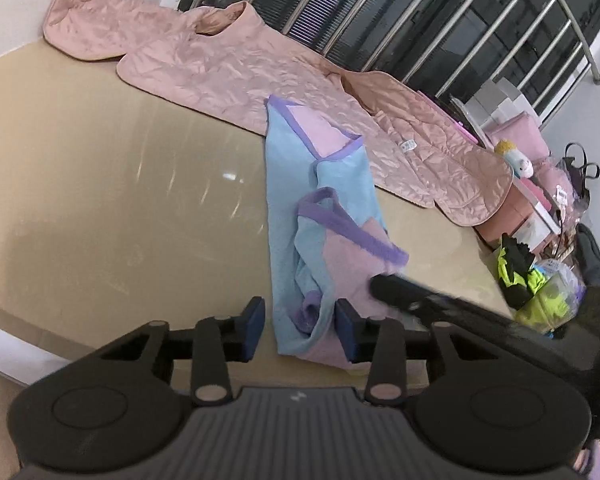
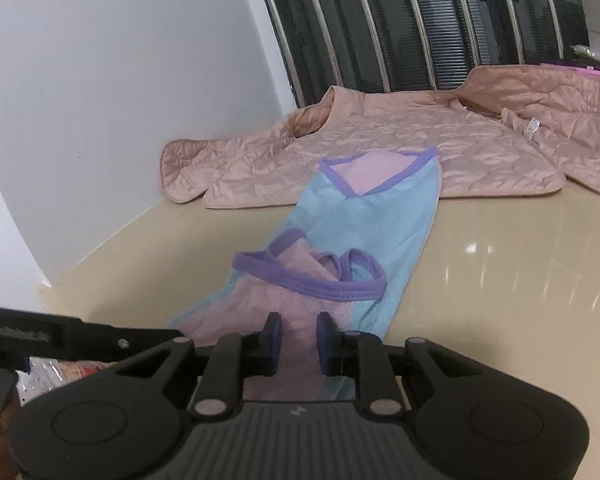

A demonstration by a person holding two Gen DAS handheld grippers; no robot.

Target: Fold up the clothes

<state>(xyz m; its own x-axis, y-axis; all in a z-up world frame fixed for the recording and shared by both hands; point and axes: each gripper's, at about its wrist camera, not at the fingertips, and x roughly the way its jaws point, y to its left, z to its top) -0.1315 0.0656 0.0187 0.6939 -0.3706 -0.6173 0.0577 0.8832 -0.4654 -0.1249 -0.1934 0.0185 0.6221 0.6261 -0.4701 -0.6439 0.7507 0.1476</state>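
A light-blue and pink garment with purple trim lies rumpled lengthwise on the beige counter, its far end overlapping a pink quilted jacket. Left gripper fingers stand wide around its near hem; right gripper fingers sit narrower, open over the pink part.

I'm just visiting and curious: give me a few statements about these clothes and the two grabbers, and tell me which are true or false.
1. The blue garment has purple trim. True.
2. The pink quilted jacket is neatly folded. False: it lies spread open along the table's far side.
3. The left gripper is open, with the blue garment's near end between its fingers. True.
4. The blue garment lies fully apart from the jacket. False: its far end overlaps the jacket.
5. The right gripper is over bare table. False: it is over the garment.
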